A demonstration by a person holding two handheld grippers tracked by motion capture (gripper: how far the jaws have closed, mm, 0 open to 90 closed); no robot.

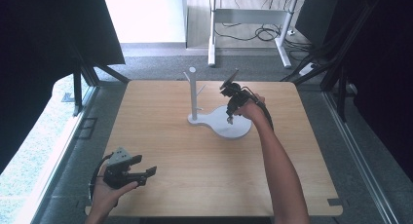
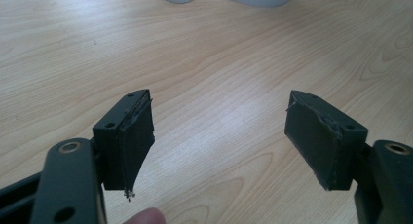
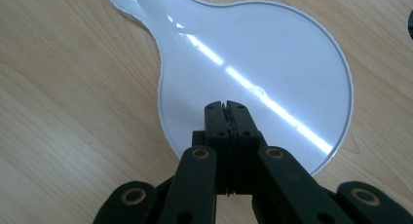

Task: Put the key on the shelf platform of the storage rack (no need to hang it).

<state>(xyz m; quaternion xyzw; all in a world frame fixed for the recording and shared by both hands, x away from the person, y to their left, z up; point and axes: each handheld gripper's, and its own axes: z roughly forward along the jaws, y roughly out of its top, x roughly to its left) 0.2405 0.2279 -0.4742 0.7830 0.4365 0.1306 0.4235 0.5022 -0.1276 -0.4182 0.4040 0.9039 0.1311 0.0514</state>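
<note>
We see a wooden bench (image 1: 204, 156) w/ a white stand (image 1: 220, 121) near its middle: flat keyhole-shaped base and an upright post (image 1: 193, 92) w/ short pegs at the narrow end. Our right claw (image 1: 229, 118) hangs pointing down over the round part of the base, jaws pressed together w/ nothing between them; in the right gripper view the tips sit above the glossy white base (image 3: 272, 48). Our left claw (image 1: 146, 173) rests low at the near-left corner of the bench, well apart from the stand, jaws spread wide and empty over bare wood.
</note>
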